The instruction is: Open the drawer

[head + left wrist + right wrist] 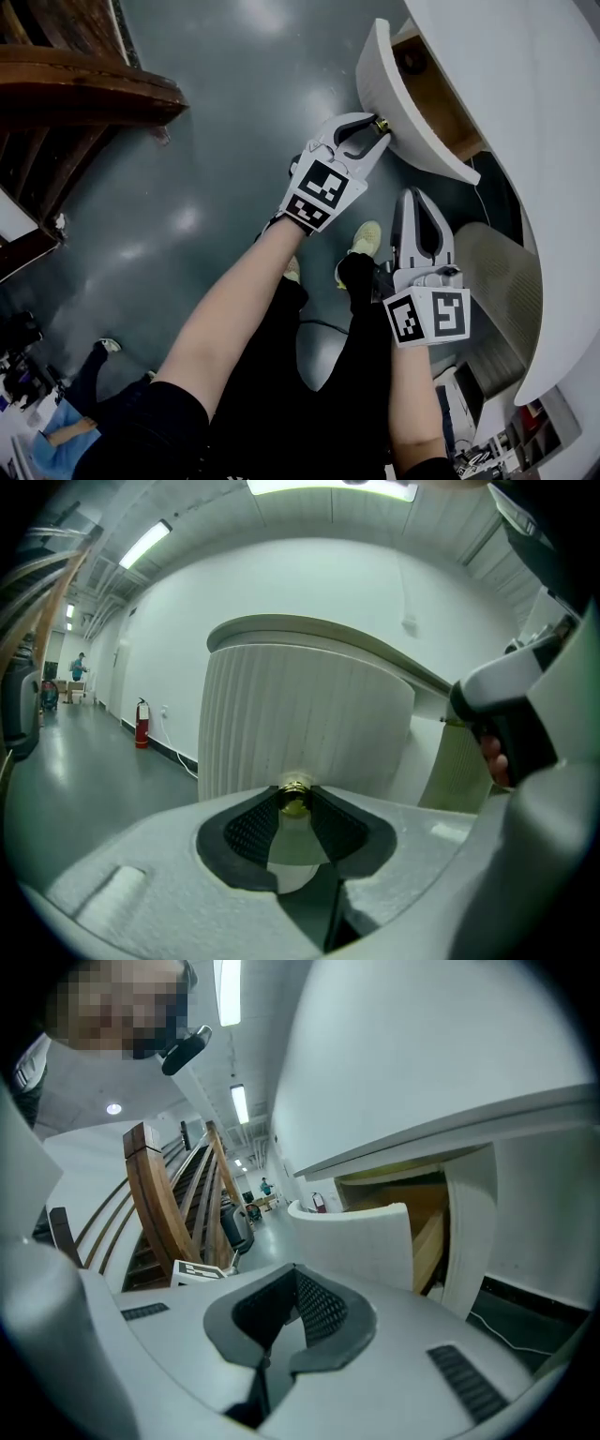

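Note:
The white curved drawer stands pulled out from under the white desk, and its wooden inside shows. My left gripper is shut on the small brass knob on the drawer front. In the left gripper view the knob sits pinched between the dark pads, with the ribbed drawer front right behind it. My right gripper hangs lower and nearer to me, below the drawer, shut and holding nothing. In the right gripper view the right gripper points toward the open drawer.
A wooden staircase rises at the left over the grey floor. A ribbed cabinet side stands under the desk at the right. A fire extinguisher stands by the far wall. The person's feet are below the drawer.

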The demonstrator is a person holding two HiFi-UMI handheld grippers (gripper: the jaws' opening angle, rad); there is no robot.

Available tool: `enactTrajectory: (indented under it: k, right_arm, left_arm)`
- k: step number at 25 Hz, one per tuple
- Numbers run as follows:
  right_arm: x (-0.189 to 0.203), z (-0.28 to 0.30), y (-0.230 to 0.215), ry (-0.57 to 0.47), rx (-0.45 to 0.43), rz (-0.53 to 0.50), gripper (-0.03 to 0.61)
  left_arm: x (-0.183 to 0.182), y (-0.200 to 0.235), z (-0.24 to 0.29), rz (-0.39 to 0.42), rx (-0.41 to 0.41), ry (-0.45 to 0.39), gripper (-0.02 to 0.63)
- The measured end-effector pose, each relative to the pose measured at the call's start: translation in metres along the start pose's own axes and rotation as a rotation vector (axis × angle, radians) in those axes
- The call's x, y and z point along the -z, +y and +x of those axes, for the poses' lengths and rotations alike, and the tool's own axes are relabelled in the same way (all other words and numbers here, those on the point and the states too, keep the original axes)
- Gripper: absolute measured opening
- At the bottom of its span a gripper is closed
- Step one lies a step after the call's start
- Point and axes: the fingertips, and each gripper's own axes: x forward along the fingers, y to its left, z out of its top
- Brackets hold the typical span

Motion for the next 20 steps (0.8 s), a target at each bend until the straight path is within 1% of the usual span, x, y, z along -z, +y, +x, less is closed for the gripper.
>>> enactTrajectory:
  k: [3,10,16,20]
  right_arm:
    - [-0.007,-0.009,0.011,0.006,-0.005,-0.003,0.013]
    - [0.008,-0.018,0.037,0.043,-0.001,-0.001,0.013]
    - [0.007,-0.033,0.053,0.049,0.006,-0.001,0.013]
    - [0.007,-0.042,0.059,0.049,0.01,0.0,0.013]
  left_arm:
    - [0.001,-0.004,-0.014,0.001,0.002,0.018,0.109]
    - [0.017,0.002,-0.048,0.004,-0.002,0.04,0.109]
    - [0.028,0.002,-0.071,0.006,-0.003,0.081,0.109]
    - [0.034,0.002,-0.084,0.004,-0.005,0.087,0.109]
